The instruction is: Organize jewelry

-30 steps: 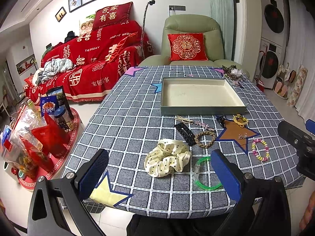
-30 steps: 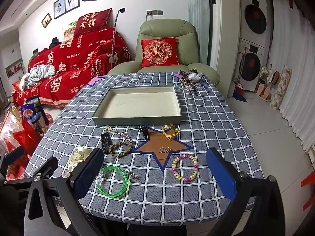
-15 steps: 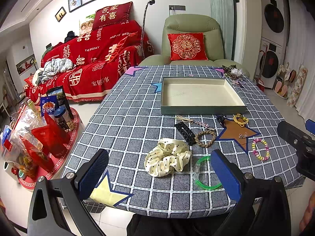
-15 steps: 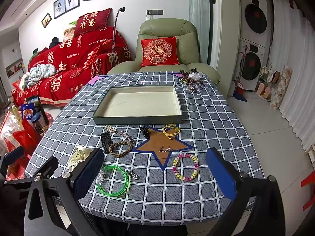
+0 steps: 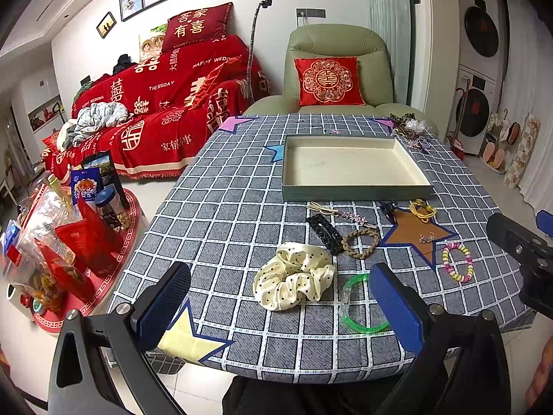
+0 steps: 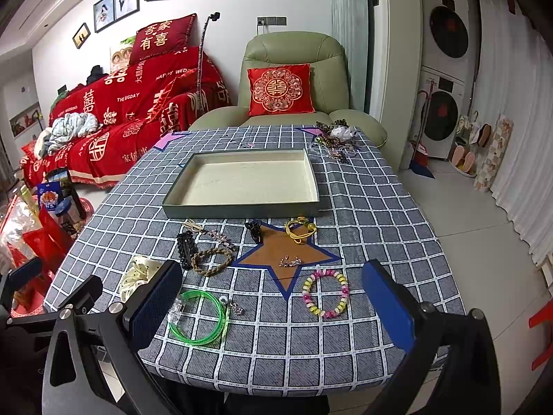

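Jewelry lay scattered across the near half of a bench (image 6: 380, 186) draped in grey grid-patterned cloth, in front of a shallow cream-lined tray (image 6: 242, 209) that stood open near the middle. A green bangle (image 6: 198, 316), a pastel bead bracelet (image 6: 325, 292), a braided band (image 6: 211, 259), a black hair clip (image 6: 185, 247), a yellow cord (image 6: 300, 230) and a cream polka-dot scrunchie (image 5: 293, 282) rested on the cloth, some around a brown star patch (image 6: 281, 252). The left gripper (image 5: 280, 306) and right gripper (image 6: 273, 307) hovered above the near edge, jaws spread wide and holding nothing. Behind the bench stood a green armchair (image 6: 293, 52) with a red cushion (image 6: 280, 90), a red-covered sofa (image 6: 138, 103) and stacked washing machines (image 6: 446, 79).
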A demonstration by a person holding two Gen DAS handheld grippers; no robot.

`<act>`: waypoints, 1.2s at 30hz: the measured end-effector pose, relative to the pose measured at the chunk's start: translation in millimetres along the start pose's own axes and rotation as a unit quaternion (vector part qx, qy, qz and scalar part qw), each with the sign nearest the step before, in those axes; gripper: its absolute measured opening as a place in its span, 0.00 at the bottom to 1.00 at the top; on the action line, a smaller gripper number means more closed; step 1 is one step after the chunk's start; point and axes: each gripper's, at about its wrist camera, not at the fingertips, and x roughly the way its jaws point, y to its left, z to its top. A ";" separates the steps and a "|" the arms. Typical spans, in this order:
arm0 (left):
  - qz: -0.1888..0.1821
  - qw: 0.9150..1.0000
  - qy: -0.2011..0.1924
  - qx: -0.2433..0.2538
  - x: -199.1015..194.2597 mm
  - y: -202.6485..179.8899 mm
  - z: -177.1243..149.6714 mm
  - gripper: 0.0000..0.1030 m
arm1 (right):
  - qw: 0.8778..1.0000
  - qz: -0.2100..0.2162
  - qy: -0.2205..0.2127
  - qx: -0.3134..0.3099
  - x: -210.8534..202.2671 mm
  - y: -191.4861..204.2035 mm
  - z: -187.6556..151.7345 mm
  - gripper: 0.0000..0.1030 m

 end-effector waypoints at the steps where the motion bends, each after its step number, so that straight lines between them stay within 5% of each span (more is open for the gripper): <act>1: 0.001 1.000 0.000 0.000 0.8 0.2 -1.0 1.00 | 1.000 0.000 0.000 0.000 -0.1 0.1 -0.1 1.00; 24: -0.004 1.000 0.010 0.002 7.3 4.1 -3.7 1.00 | 1.000 -0.006 0.007 0.000 10.5 -0.6 -8.1 1.00; 31: -0.016 0.998 0.061 -0.013 42.7 20.9 -11.0 1.00 | 0.999 -0.017 0.042 0.014 31.5 -22.4 -13.1 1.00; 36: -0.056 0.992 0.113 -0.019 76.8 26.3 -19.3 1.00 | 0.995 -0.022 0.095 0.029 59.3 -47.4 -24.9 1.00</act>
